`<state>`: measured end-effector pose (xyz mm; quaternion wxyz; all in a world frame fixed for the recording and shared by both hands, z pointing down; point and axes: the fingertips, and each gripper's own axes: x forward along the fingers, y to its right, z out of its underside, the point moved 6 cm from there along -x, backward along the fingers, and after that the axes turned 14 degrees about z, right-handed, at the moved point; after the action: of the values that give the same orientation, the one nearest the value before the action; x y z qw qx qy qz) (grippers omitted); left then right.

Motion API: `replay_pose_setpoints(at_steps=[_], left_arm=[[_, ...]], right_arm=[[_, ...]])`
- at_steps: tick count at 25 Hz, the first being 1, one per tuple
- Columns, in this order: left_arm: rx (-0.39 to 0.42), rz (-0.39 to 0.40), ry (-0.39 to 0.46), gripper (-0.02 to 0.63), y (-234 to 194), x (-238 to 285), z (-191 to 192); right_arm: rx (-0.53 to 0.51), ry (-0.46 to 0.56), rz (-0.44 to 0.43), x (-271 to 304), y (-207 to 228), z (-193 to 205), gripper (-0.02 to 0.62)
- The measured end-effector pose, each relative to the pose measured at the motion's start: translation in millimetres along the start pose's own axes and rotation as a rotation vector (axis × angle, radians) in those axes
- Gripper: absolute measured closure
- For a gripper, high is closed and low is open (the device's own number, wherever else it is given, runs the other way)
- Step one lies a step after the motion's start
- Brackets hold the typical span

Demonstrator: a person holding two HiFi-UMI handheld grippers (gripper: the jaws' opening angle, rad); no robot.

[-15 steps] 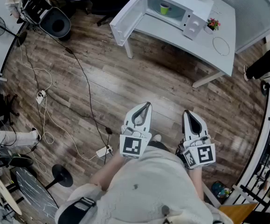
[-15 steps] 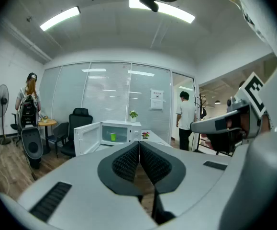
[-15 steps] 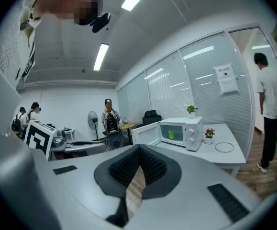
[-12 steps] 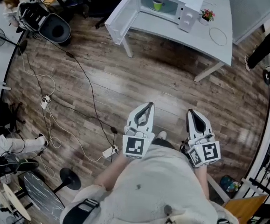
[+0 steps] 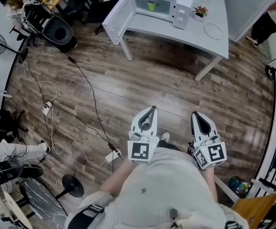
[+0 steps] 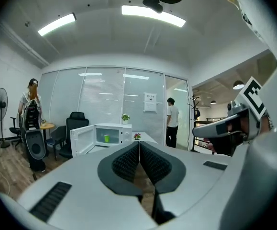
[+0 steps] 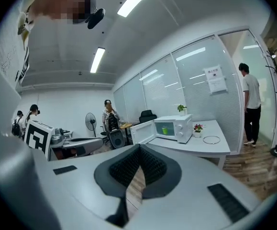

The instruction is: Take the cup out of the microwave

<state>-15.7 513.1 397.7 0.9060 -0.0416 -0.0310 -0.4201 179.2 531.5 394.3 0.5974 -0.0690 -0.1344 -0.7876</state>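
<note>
The left tool (image 5: 150, 109) and right tool (image 5: 195, 114) have jaws pressed together, holding nothing, at the person's waist. At 12 o'clock, well apart, the cup (image 5: 151, 5) sits inside the open microwave (image 5: 180, 11) on the counter (image 5: 202, 32). The approach seems in hand; next, walking up and opening one tool.

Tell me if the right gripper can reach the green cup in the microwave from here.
Probably not yet. The door of the microwave stands open and nothing blocks the cup, but the right gripper is shut and a wide stretch of floor lies between it and the table.
</note>
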Motion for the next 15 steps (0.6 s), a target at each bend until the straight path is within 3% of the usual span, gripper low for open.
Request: replay_pose_setpoints(at_steps=[6,8,15], left_arm=[[-0.028,-0.031,0.023,0.560,-4,-15,1],[-0.030,-0.029,0.012,0.412,-13,-14,1],[-0.022,-0.052,-0.023,0.405,-47,-11,3]], right_arm=[[0.005,-0.018,-0.019,-4,-14,10,0.588],[0.011,-0.018,-0.021,3,-17,8,0.588],[-0.040,-0.012,-0.035,38,-34,-7,0.588]])
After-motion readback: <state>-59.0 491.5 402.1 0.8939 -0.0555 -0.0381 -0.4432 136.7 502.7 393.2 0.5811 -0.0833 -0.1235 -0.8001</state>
